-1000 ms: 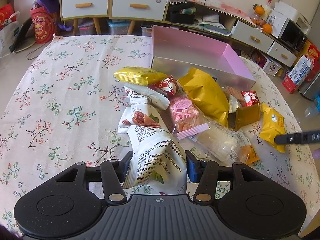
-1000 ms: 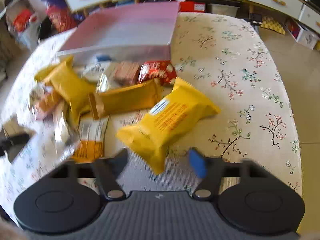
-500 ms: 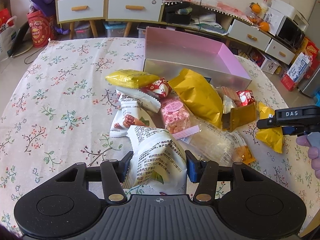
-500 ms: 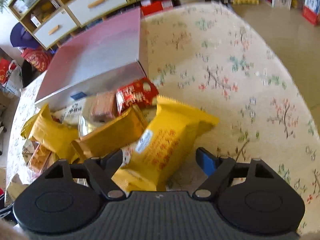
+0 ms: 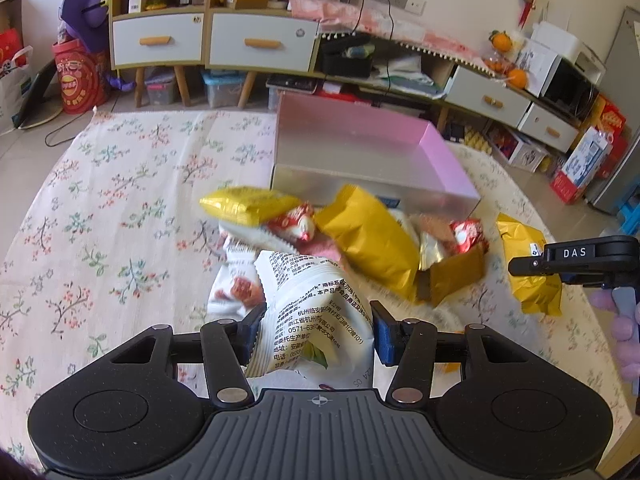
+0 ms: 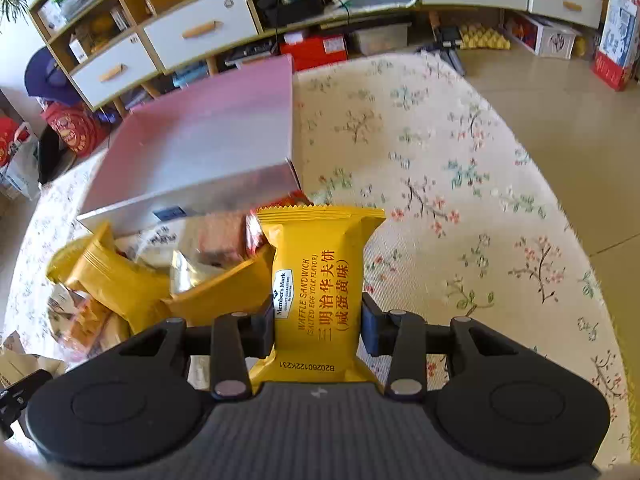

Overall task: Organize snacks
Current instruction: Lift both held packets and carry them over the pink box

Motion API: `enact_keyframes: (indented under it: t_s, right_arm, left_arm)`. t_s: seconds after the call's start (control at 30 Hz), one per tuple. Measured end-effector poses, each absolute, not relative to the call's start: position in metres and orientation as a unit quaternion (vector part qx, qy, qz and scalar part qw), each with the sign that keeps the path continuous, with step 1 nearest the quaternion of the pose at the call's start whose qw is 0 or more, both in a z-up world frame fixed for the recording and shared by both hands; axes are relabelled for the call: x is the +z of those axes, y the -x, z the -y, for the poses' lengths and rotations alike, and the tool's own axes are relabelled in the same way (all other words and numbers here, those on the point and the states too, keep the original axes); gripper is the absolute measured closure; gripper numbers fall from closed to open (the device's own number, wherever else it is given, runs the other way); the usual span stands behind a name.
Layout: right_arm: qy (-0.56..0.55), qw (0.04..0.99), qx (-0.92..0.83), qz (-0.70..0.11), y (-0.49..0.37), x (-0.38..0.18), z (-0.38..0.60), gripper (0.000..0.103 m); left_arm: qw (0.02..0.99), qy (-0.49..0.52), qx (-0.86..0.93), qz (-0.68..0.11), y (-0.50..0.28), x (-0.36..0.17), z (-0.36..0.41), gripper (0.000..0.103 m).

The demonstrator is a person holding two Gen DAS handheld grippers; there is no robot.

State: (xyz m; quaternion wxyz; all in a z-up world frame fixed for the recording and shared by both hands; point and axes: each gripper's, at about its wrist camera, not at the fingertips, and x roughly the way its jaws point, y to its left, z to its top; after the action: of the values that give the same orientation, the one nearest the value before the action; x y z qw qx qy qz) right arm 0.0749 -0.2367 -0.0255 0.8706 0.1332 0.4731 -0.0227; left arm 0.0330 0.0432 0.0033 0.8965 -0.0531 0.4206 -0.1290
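Left wrist view: the left tool (image 5: pixel 316 330) is clenched on a white snack packet (image 5: pixel 316 308) printed with black text, gripped at both sides and raised above the desk (image 5: pixel 100 216), which carries a floral cloth. Beyond it lies the snack pile (image 5: pixel 360 240): a yellow packet (image 5: pixel 246 204) at far left, a red-and-white packet (image 5: pixel 296 222) touching it, a large golden bag (image 5: pixel 372 236) in the middle, a brown-gold packet (image 5: pixel 456 276) to the right. The pink open box (image 5: pixel 368 160) stands just behind the pile. At the right edge the right tool (image 5: pixel 576 260), marked DAS, holds a yellow waffle packet (image 5: pixel 528 276) in the air.

Right wrist view: the right tool (image 6: pixel 318 330) is grasping the yellow waffle packet (image 6: pixel 320 280), labelled Waffle Sandwich, pinched at both long sides, its far sealed end pointing away. The pile (image 6: pixel 160 276) lies to the left on the desk (image 6: pixel 460 200). The pink box (image 6: pixel 208 148) stands at far left, behind the pile.
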Motion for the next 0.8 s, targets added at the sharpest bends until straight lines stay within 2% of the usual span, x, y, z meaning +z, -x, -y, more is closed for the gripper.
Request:
enact_keyframes:
  t_s: [0.4,0.8]
  right_arm:
    - [-0.144,0.884,0.007,-0.444,-0.099,0.005,0.209,0.066]
    - [-0.157,0.894,0.022,-0.418,-0.168,0.006,0.193,0.066]
  left_arm:
    - [0.913,0.037,-0.128,-0.387,-0.08,0.028,-0.018,0.053]
    - [0.926,0.02,-0.125,-0.355,-0.165,0.018,0.006,0.053]
